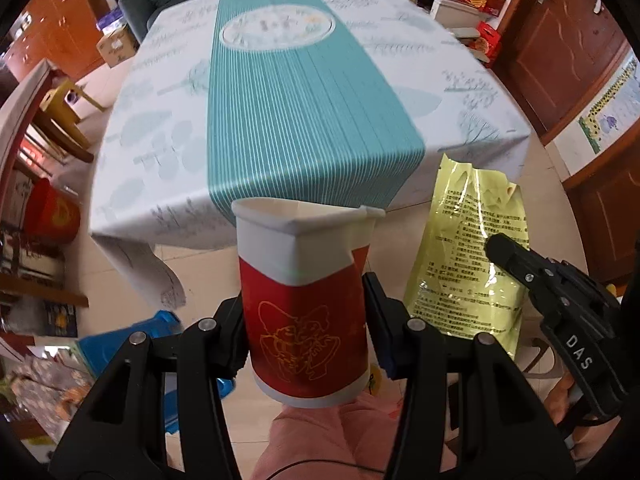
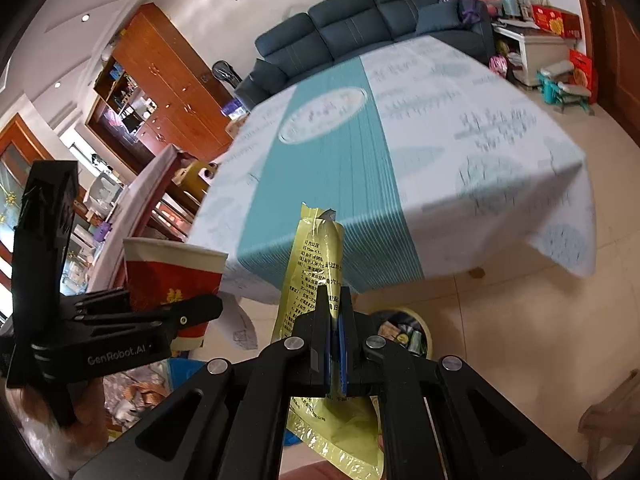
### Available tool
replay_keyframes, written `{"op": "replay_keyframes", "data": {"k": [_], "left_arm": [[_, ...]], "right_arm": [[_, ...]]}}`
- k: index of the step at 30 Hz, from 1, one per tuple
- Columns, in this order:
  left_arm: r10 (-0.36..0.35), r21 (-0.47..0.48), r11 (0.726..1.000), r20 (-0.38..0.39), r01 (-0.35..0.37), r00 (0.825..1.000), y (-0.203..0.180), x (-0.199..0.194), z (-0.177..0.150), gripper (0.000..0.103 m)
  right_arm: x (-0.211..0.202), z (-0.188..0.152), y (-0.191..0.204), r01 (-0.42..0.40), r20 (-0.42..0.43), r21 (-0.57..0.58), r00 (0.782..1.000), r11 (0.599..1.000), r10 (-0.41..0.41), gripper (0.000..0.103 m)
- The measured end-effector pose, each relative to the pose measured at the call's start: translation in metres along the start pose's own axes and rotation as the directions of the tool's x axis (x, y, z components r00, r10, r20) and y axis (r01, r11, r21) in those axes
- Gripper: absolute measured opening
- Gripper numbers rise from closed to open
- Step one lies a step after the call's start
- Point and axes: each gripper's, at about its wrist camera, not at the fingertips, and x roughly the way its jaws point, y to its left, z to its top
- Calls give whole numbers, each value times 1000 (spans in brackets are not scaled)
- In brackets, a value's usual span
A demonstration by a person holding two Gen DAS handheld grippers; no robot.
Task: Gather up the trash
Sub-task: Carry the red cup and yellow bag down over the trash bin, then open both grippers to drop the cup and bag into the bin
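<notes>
Both tools are closed on trash and held in the air in front of the desk. Left tool [image 1: 306,320] has its two black fingers pressed against the sides of a red and white paper cup [image 1: 306,304], which stands upright between them; the cup's white rim is dented and creased on one side, so the mouth is no longer round. From the right wrist view the same cup [image 2: 172,280] shows at the lower left, with the left tool [image 2: 176,316] clamped across its lower half. Right tool [image 2: 334,344] is shut almost flat, its blue-padded fingers pinching a yellow-green foil packet [image 2: 316,264] printed with dark text. The packet stands on edge between the fingers, its torn top sticking up above them and its lower end hanging below. In the left wrist view the packet [image 1: 468,256] faces the camera flat, and one finger of the right tool [image 1: 516,258] lies across it.

The cup's inside cannot be seen from either camera, so whether it holds anything is unclear. The packet's small print is too fine to read. The desk [image 1: 280,92] is covered by a pale cloth with a teal striped band, and its surface is blurred in both views.

On the floor below the right tool sits a round bin [image 2: 404,332], partly hidden behind the tool's links; it holds a jumble of discarded items that are hard to make out.
</notes>
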Motion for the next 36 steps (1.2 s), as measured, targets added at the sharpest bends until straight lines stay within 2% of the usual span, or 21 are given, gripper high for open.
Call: {"op": "replay_keyframes", "data": {"k": [8, 18, 24, 33, 34, 36], "left_arm": [[6, 8, 1000, 8, -7, 1000, 2, 80, -29, 46], [6, 45, 999, -27, -5, 1000, 21, 214, -69, 46], [6, 31, 999, -32, -5, 999, 33, 287, -82, 47], [-2, 21, 1000, -57, 3, 998, 37, 380, -91, 47], [0, 24, 1000, -58, 2, 998, 37, 387, -91, 47], [-5, 25, 1000, -64, 7, 998, 38, 400, -90, 47]], "right_arm": [[81, -42, -25, 64, 6, 22, 998, 998, -64, 2], [208, -98, -65, 140, -23, 90, 990, 986, -139, 2], [287, -132, -96, 174, -60, 114, 984, 978, -168, 3], [374, -161, -126, 197, -95, 116, 978, 974, -186, 3], [382, -163, -129, 199, -104, 113, 977, 973, -188, 4], [397, -169, -135, 196, -128, 114, 975, 974, -181, 13]]}}
